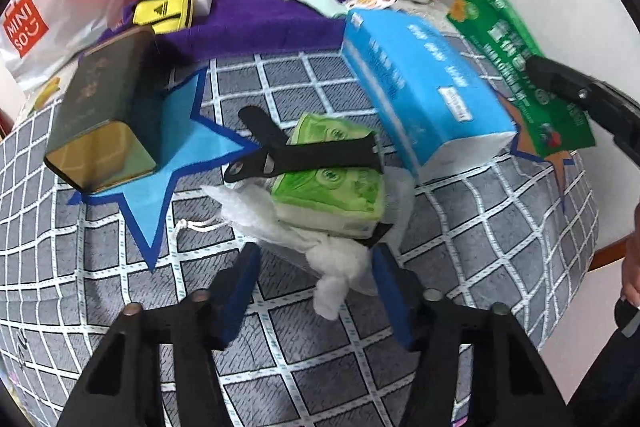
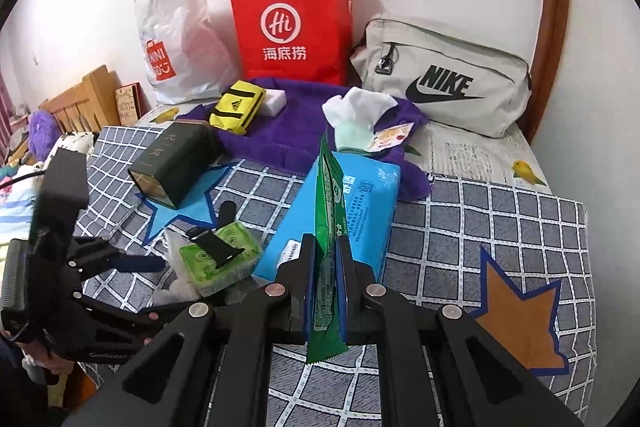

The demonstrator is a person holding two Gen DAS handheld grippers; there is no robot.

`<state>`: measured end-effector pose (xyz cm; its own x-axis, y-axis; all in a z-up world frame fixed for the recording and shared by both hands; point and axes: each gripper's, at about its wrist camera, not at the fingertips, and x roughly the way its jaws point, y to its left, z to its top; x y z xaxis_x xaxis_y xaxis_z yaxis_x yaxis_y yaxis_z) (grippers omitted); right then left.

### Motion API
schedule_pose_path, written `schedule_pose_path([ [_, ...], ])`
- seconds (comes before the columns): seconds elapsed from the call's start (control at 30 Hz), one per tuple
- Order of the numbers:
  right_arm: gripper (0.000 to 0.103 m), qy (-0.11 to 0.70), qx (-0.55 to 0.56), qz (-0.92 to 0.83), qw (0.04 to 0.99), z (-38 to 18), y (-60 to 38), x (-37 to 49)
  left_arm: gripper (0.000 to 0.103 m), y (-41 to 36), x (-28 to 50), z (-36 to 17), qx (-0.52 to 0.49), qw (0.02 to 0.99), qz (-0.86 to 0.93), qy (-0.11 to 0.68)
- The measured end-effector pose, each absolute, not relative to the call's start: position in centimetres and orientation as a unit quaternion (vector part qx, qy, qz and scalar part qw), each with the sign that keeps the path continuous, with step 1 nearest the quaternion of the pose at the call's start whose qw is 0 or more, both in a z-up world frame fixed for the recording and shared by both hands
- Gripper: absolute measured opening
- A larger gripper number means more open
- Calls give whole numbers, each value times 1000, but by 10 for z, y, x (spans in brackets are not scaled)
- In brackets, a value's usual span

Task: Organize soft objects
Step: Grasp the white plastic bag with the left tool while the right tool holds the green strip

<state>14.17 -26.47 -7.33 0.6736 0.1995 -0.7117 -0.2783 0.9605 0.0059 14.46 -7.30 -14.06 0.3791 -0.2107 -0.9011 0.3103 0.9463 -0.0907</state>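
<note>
My right gripper pinches the thin, crinkly green packet edge-on, likely slippery, while my left gripper hangs spread over the squashy green tissue pack

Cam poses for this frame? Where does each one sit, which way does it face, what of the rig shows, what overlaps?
Left wrist: on the left gripper, angled down over the bed at the green tissue pack on white wadding; own open blue-padded fingers in view, the right gripper at right.
Right wrist: on the right gripper, facing the wall across the bed; own fingers shut on the green packet, the left gripper at left.
Shared: tissue pack, blue box, red bag, Nike bag.
</note>
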Motion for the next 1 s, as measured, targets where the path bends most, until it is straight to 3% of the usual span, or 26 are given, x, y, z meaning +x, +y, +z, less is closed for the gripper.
schedule_pose_path([
  [0.03,9,385,-51,130,912,-75,-265,143,48,-73,145,-143,50,828,-156,536],
  [0.17,9,390,-50,128,911,-79,-266,148,23,-71,146,-146,46,825,-166,539],
  [1.0,9,380,-36,156,911,-49,-250,165,23,-19,161,-62,10,865,-129,485],
])
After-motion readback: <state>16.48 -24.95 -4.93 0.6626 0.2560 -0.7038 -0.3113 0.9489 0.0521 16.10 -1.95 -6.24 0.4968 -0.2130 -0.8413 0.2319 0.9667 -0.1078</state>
